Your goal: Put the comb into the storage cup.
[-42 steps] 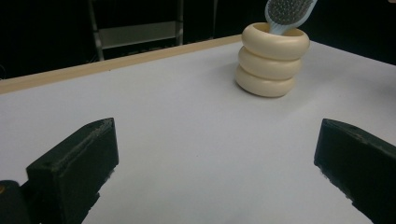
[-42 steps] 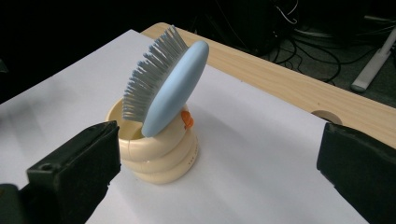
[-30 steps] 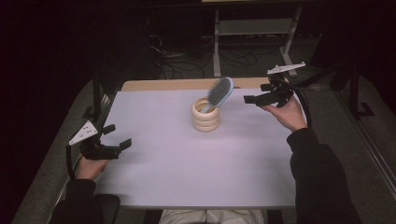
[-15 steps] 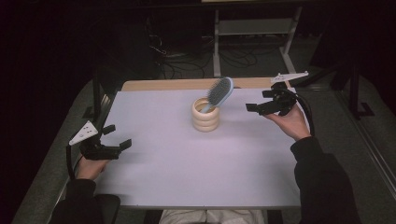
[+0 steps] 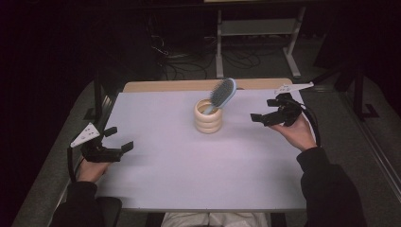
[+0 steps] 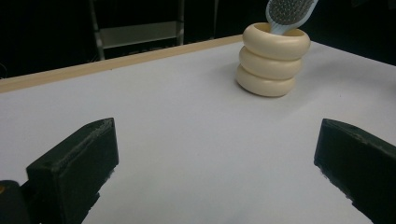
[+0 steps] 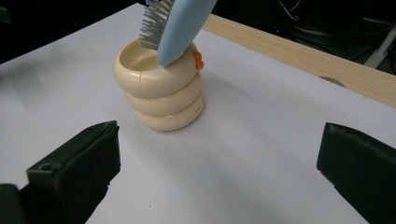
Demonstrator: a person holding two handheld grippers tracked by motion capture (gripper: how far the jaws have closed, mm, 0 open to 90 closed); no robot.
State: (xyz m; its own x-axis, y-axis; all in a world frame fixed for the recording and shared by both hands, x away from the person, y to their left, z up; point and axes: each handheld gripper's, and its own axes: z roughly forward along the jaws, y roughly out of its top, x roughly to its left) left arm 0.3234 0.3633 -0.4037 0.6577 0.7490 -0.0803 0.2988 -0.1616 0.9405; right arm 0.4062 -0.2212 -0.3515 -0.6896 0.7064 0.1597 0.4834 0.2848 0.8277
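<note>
High view: we see the hairbrush [image 5: 222,93] standing handle-down in the cream ringed holder [image 5: 208,116], which sits on the white table [image 5: 189,179] a little past centre, toward the far wooden edge. The brush head leans up and to the right, out over the rim. The right gripper [image 5: 265,118] hangs to the right of the holder, apart from it, jaws spread wide and empty. The left gripper [image 5: 118,147] rests near the left table edge, well away, jaws also wide and holding nothing.

We judge the step in hand to be backing the right hand clear with the brush left seated in the holder. To do it well, we'd keep the jaws wide, draw straight away from the holder, and stay below or beside the leaning head so nothing clips it; the brush is top-heavy and tilted, so a nudge could tip it or the holder. The left hand has no need to move.

Right gripper view: the blue back of the brush [image 7: 184,25] and some bristles show, but the top of the head is cut off by the frame. A small orange bit [image 7: 199,60] sits on the holder's rim; we can't tell what it is. How deep the handle goes inside is hidden. Left gripper view: the holder [image 6: 273,60] sits far off, brush head [image 6: 289,11] again cropped. The room behind the table is too dark to read.
</note>
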